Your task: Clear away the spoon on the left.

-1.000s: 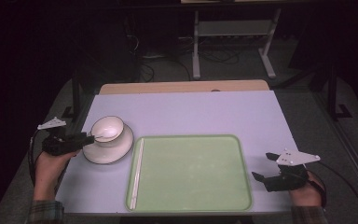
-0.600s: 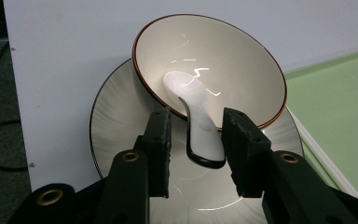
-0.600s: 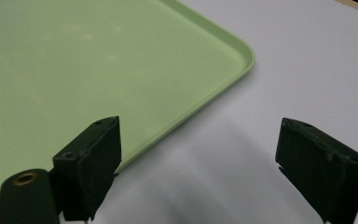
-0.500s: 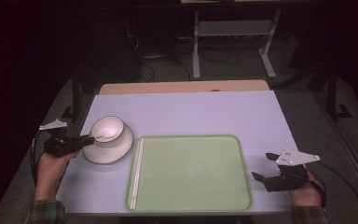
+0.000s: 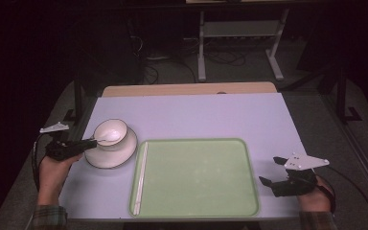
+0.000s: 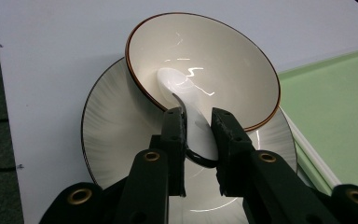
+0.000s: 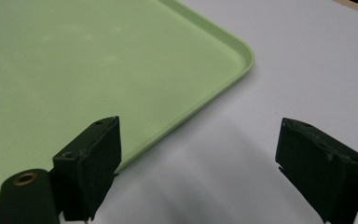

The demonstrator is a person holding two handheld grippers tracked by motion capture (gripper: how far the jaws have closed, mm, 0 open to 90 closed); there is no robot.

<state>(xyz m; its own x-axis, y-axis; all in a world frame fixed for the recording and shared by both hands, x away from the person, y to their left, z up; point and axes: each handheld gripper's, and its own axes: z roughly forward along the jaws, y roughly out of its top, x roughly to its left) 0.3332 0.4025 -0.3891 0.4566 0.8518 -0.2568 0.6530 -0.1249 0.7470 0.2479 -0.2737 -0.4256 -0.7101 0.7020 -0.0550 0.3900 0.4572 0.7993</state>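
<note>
Left gripper [image 6: 198, 128] clenched the spoon [image 6: 186, 100] in the bowl [image 6: 205, 60], mid-frame. Right gripper [image 7: 198, 154] hung released. A jerky lift risked tipping that bowl.

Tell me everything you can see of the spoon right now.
The spoon is glossy white, ceramic by its look. Its scoop lies inside the brown-rimmed bowl, its handle sloping out over the rim above the plate. The left gripper has its jaws closed on the handle.
</note>
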